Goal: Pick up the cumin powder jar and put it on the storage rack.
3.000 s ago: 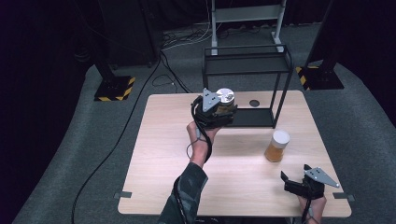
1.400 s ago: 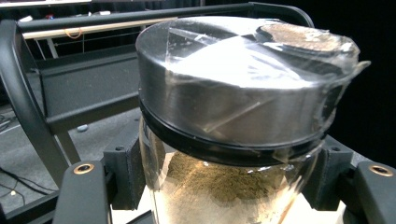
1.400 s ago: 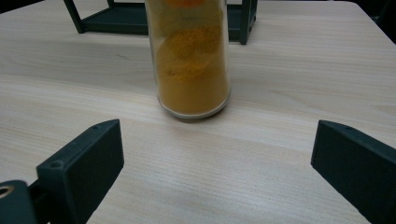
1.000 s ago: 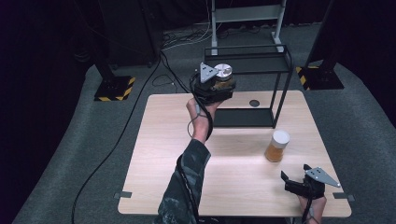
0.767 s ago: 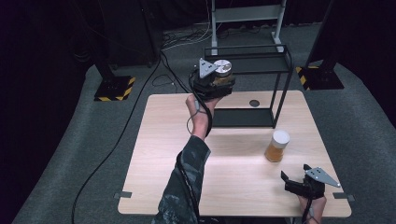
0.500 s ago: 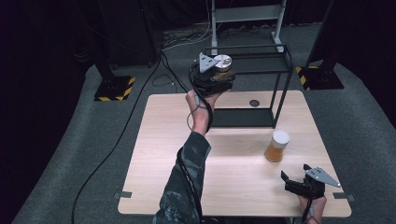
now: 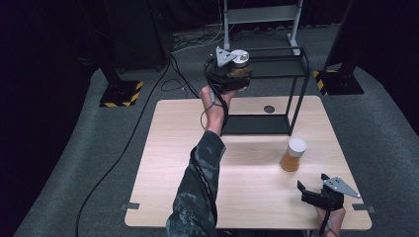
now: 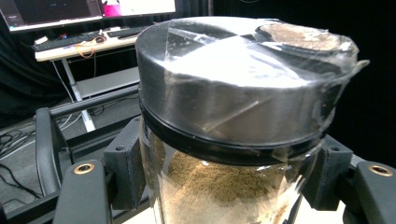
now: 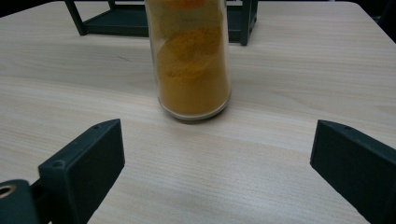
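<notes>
Left gripper (image 7: 236, 75) raised at the top tier of the black rack (image 7: 295, 74), fingers (image 8: 126, 168) clamped on a jar of brown powder (image 8: 219, 186) just under its grey lid (image 8: 233, 88). Jar upright, off the counter (image 7: 173, 163), about level with the top shelf at its left end; cannot tell whether over the shelf yet or just beside it. Clear tape across the lid.

Second jar, orange powder with white lid (image 7: 293, 154), standing on the counter to the right of centre, in front of the rack's bottom shelf, untouched. Right gripper (image 7: 321, 190) resting low at the near right corner, fingers (image 9: 84, 163) spread wide, nothing between them, aimed at the orange jar (image 9: 191, 56) but well short of it.

Judged progress: loading jars onto the rack, roughly at the midpoint of the first placement. Done: brown jar lifted to shelf height. Left: set down on the top shelf, release, then pick up and shelve the orange jar. Nothing on either shelf so far.
</notes>
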`<state>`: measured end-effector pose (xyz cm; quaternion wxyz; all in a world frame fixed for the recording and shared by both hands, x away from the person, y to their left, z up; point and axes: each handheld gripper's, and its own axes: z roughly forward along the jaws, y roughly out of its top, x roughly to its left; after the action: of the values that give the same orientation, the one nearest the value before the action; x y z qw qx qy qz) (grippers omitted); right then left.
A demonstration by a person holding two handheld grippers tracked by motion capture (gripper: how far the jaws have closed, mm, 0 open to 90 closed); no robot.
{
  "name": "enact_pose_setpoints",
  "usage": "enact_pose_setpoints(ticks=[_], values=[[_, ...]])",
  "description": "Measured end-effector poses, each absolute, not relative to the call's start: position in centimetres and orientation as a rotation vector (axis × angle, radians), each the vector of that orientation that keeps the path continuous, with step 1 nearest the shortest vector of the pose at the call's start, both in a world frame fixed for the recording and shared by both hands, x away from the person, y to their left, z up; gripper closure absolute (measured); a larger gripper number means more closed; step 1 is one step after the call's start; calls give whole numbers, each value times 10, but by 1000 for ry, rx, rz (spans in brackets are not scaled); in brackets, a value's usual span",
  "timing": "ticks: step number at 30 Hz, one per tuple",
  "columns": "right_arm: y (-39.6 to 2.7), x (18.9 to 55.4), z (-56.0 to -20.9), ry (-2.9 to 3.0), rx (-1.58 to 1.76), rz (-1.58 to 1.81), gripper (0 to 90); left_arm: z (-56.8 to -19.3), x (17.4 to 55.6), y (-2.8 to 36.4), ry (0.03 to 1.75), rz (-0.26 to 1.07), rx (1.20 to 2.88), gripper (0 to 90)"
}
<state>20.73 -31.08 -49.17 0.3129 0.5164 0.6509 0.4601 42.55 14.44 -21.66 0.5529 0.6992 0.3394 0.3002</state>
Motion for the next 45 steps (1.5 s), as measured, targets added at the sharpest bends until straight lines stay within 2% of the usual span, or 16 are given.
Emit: enact_pose_setpoints(ticks=[30, 45], values=[[-311, 207, -492, 1714, 1355, 1215, 18, -201, 467, 139, 875, 720, 1662, 295], [-309, 204, -494, 1700, 1343, 1217, 18, -214, 488, 144, 944, 683, 1622, 296]])
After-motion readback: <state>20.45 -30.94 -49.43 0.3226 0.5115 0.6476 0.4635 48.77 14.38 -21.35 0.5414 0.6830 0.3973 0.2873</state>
